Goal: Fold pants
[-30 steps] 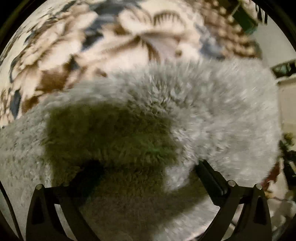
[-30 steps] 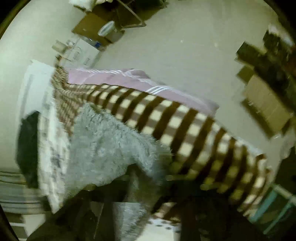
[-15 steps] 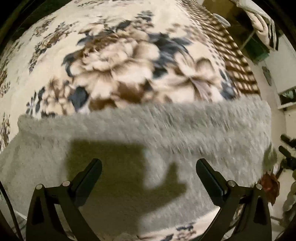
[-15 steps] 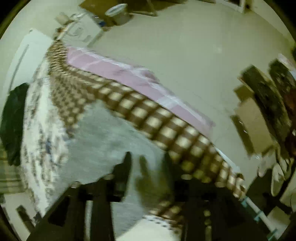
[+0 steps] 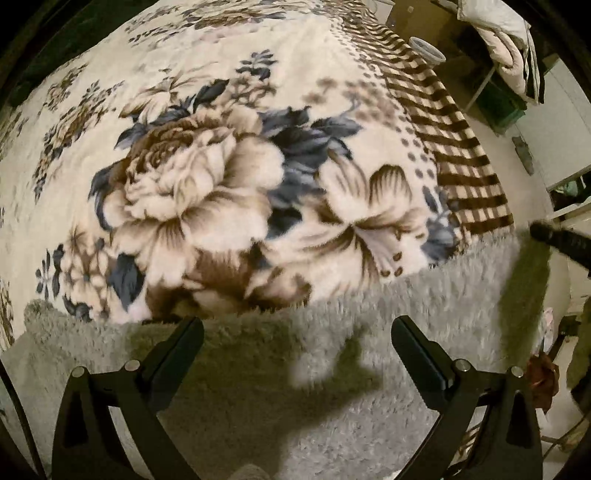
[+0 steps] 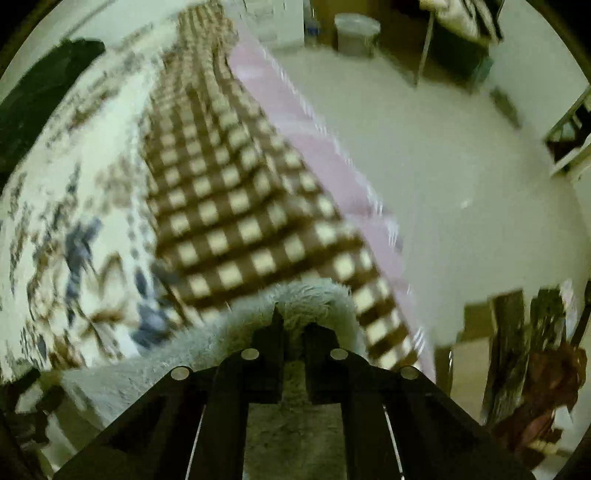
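Across the lower part of the left wrist view, grey fluffy pants spread flat on the floral blanket of a bed. Left gripper over that fuzzy cloth, fingers set wide apart, nothing between them, its shadow cast on the pile below. Beyond the far edge of the pants, large cream and brown flowers with blue-grey leaves. Toward the right, a brown and cream checked border running along the bed's side. At the right edge, a dark finger tip of the right gripper reaching in just above the right end of the pants.

From the right wrist view, right gripper with fingers drawn close together, pinching a fold of the pants that bulges up around and past the tips. More grey cloth trailing left and down from the pinch. Behind it, the checked border, then a pink sheet edge along the side of the bed, then pale floor. Far off at the top, a pale bucket on the floor; view rather blurred.
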`<state>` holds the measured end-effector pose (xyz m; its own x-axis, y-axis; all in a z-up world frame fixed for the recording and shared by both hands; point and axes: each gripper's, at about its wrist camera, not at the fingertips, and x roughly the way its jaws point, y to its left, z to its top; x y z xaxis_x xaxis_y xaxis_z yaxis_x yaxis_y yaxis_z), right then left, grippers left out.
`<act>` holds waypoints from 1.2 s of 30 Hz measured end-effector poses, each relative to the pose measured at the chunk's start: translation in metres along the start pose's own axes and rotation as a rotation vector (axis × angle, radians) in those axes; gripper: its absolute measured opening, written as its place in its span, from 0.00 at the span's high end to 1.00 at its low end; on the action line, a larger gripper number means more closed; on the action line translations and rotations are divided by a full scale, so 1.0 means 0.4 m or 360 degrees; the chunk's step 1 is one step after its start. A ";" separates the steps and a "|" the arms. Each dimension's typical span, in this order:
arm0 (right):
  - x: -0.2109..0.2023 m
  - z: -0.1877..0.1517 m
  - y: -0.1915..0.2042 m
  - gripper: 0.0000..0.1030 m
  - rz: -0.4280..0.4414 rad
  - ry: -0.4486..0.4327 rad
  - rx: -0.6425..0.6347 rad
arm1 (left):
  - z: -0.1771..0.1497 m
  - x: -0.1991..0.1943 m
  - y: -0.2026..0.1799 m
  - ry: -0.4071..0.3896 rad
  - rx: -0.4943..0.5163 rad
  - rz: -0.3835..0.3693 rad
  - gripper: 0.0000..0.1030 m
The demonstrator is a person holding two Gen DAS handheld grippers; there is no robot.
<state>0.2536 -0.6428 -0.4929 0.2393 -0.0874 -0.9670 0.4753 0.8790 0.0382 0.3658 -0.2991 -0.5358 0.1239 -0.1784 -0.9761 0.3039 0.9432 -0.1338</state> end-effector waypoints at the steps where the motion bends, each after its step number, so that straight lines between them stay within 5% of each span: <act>1: 0.020 0.009 -0.002 0.90 0.0030 0.0056 -0.0009 | -0.009 -0.001 0.003 0.0003 -0.0004 0.0004 0.00; 4: 0.078 0.001 -0.034 0.72 0.0130 0.0290 0.0063 | -0.044 -0.016 0.016 0.0013 -0.0020 0.0010 0.00; 9: -0.040 -0.180 -0.106 0.47 0.0223 0.0234 0.0292 | -0.161 -0.071 0.098 0.0042 -0.0147 0.0012 0.00; 16: 0.018 -0.499 -0.055 0.47 0.0584 0.0522 0.0693 | -0.388 -0.088 0.314 0.0235 -0.0524 0.0110 0.00; 18: 0.069 -0.533 -0.023 0.49 0.0628 0.0577 0.0738 | -0.426 -0.072 0.355 0.0294 -0.0600 0.0130 0.00; 20: 0.108 -0.559 0.005 0.86 0.0585 0.0608 0.0755 | -0.452 -0.062 0.386 0.0319 -0.0668 0.0151 0.00; 21: 0.119 -0.568 0.021 0.95 0.0531 0.0623 0.0744 | -0.466 -0.061 0.402 0.0332 -0.0717 0.0158 0.00; 25: 0.058 -0.568 0.019 0.95 0.0343 0.0515 0.0709 | -0.530 -0.097 0.465 0.0322 -0.0895 0.0189 0.00; 29: 0.061 -0.571 0.037 0.90 0.0487 0.0612 0.0698 | -0.597 -0.096 0.537 0.0346 -0.1072 0.0175 0.00; 32: 0.082 -0.577 0.082 0.52 0.0592 0.0668 0.0706 | -0.621 -0.055 0.583 0.0362 -0.1213 0.0073 0.09; 33: 0.092 -0.584 0.099 0.41 0.0605 0.0672 0.0723 | -0.622 -0.033 0.596 0.0356 -0.1242 0.0062 0.23; 34: 0.097 -0.577 0.096 0.41 0.0596 0.0688 0.0731 | -0.621 -0.019 0.602 0.0351 -0.1250 0.0043 0.31; 36: 0.126 -0.580 0.124 0.49 0.0578 0.0718 0.0760 | -0.612 0.006 0.606 0.0337 -0.1220 0.0040 0.65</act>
<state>0.0927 -0.4947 -0.5984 0.1296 0.4602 -0.8783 0.7728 0.5081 0.3803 0.2085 -0.0024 -0.6125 -0.0835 -0.1699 -0.9819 -0.4411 0.8899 -0.1164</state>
